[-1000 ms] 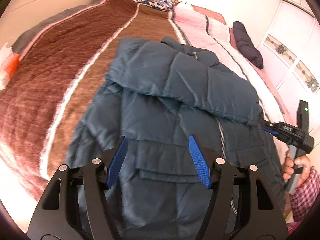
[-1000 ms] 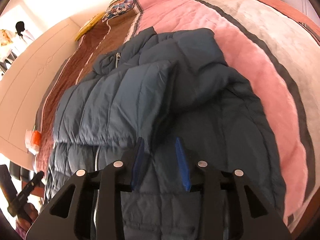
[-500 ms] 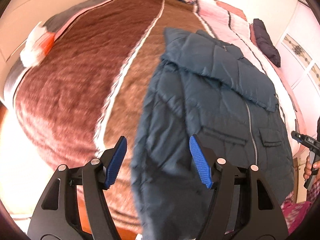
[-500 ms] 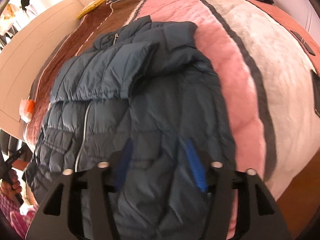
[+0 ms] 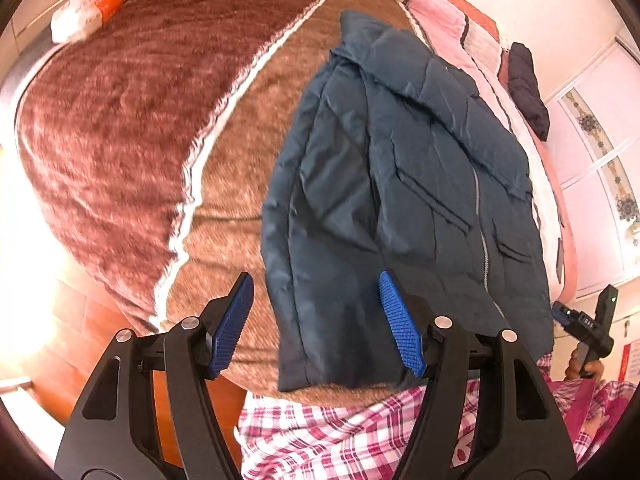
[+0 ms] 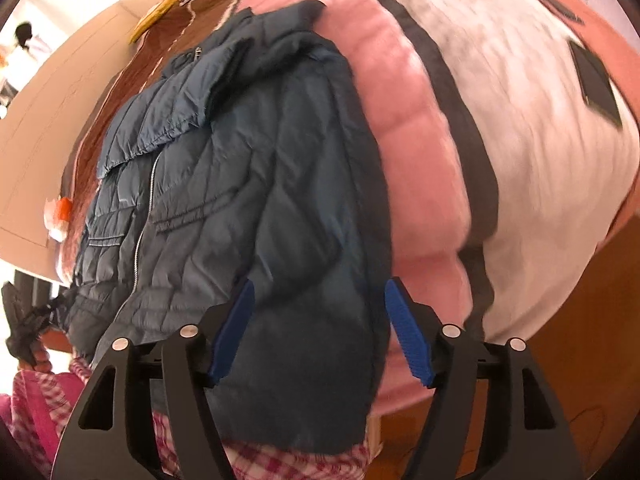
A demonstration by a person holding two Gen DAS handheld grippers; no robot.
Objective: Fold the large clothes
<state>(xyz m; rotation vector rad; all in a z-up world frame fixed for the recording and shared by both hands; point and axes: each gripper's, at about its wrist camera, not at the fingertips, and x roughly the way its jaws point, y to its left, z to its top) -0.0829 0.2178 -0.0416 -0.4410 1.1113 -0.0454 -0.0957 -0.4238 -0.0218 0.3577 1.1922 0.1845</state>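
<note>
A dark blue quilted puffer jacket [image 5: 404, 184] lies front-up on the bed, zipper closed, one sleeve folded across its chest. It also shows in the right wrist view [image 6: 256, 184]. My left gripper [image 5: 316, 324] is open and empty above the jacket's left bottom corner, at the bed's near edge. My right gripper [image 6: 318, 330] is open and empty above the jacket's right bottom corner, whose hem hangs over the bed edge. The right gripper also shows far right in the left wrist view [image 5: 584, 326].
The bed carries a brown striped blanket [image 5: 120, 120] on the left and a pink and white one [image 6: 500, 120] on the right. A dark garment [image 5: 526, 88] lies far back. A white and orange bag [image 5: 88, 8] sits at the left edge. My checked shirt [image 5: 340, 432] is close below.
Both grippers pulled back toward the near bed edge and the jacket's hem corners, left swinging left, right swinging right. The right gripper's jaws opened wider. The jacket lies as before.
</note>
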